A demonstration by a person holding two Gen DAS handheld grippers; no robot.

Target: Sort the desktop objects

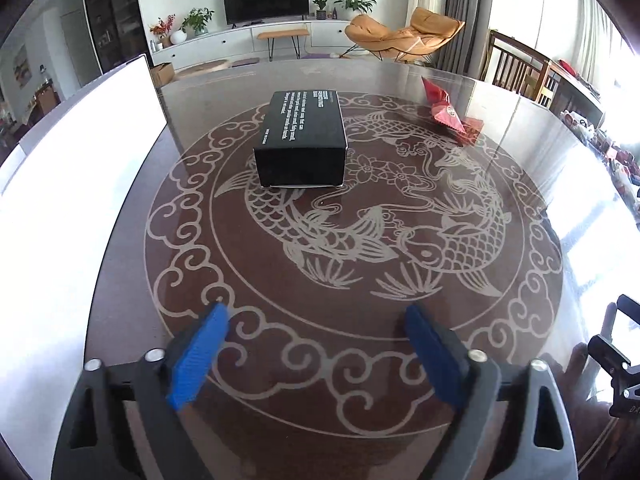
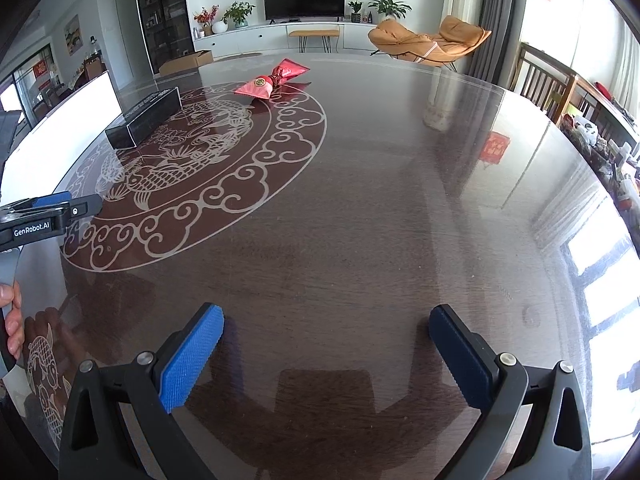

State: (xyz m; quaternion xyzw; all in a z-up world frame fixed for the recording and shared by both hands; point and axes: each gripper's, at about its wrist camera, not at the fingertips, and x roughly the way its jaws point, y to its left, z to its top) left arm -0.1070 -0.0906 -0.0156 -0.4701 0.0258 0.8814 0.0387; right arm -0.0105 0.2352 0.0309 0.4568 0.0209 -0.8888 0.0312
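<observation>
A black box with white print lies on the round fish-patterned turntable, straight ahead of my left gripper, which is open and empty well short of it. A red tied pouch lies at the far right of the pattern. In the right wrist view the box is far left and the pouch is far ahead. My right gripper is open and empty over bare dark table. The left gripper also shows in the right wrist view, at the left edge.
A bright white board lies on the table at the left, next to the box. Wooden chairs stand at the table's far right. The glossy dark tabletop stretches to the right.
</observation>
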